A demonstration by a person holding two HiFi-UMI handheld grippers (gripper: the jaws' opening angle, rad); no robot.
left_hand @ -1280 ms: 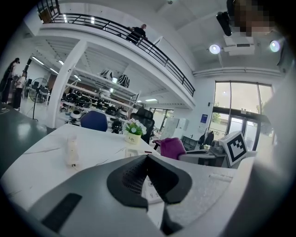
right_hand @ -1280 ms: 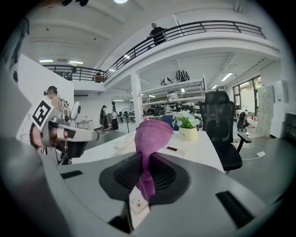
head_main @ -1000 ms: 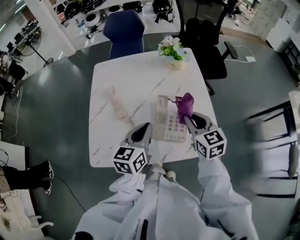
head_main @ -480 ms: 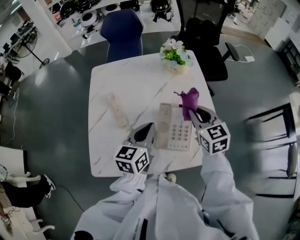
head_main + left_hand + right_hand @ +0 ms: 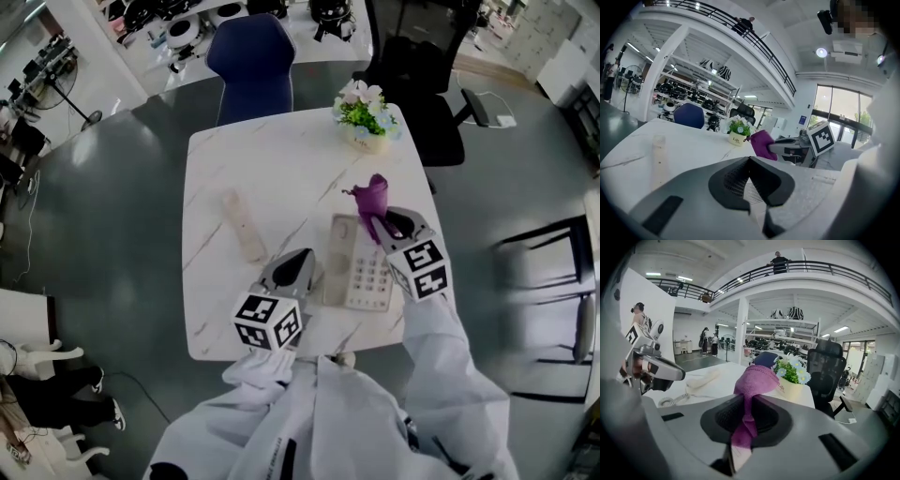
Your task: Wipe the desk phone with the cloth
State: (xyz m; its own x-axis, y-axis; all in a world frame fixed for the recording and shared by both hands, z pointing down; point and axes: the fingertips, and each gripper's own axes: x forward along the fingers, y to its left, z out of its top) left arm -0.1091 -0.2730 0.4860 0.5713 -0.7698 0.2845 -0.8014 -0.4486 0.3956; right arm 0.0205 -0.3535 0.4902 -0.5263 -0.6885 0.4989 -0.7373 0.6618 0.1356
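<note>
Head view: I stand at a white marble counter (image 5: 272,159) with a gripper in each hand. The phone (image 5: 367,277) lies at the near right of the counter, its cradle bare. Its handset (image 5: 243,226) lies well apart to the left, flat on the marble.

My right gripper (image 5: 382,223) hangs over the far end of the phone, jaws pinching a purple cloth (image 5: 372,197). The cloth bunches up past the jaw tips, above the phone's top edge. Whether it touches the phone cannot be told. The right gripper view shows the cloth running down between the jaws, a strip of it trailing toward the camera.

My left gripper (image 5: 298,261) sits just beside the phone's left edge, near the counter's front. In the left gripper view its jaws are pressed together on nothing.

A flower pot (image 5: 367,120) stands at the far right corner of the counter. A blue chair (image 5: 248,52) and a black chair (image 5: 412,70) stand beyond the far edge.
</note>
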